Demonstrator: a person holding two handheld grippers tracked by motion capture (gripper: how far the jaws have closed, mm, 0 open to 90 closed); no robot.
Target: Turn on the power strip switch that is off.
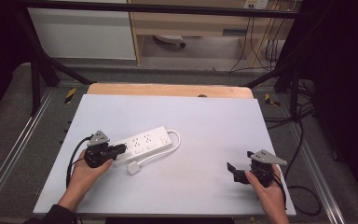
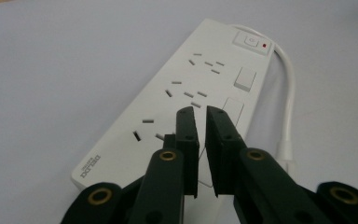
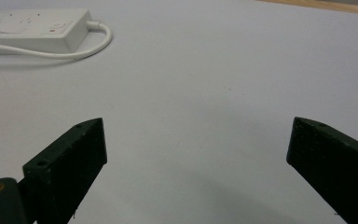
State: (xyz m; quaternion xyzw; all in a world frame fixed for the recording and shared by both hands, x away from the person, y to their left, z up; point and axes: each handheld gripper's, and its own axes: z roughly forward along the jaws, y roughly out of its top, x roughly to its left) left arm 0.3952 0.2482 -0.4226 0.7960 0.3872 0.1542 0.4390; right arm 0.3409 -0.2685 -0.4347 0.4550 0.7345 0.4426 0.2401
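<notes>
A white power strip (image 1: 144,143) lies aslant on the white table top (image 1: 205,116), left of the middle. Its cable (image 1: 175,140) loops back from the far end to a white plug (image 1: 133,168) lying in front of it. My left gripper (image 1: 121,149) hovers over the strip's near end, jaws drawn together with a thin slit and nothing between them. In the left gripper view the left gripper (image 2: 199,112) points along the power strip (image 2: 186,88) toward its switch (image 2: 251,41). My right gripper (image 1: 240,160) rests at the front right, open wide over bare table, well away from the strip.
In the right gripper view the right gripper (image 3: 198,135) faces plain table, with the power strip (image 3: 32,28) far off at the upper left. A wooden edge (image 1: 168,89) runs along the table's far side. Black frame bars and cables stand beyond the table.
</notes>
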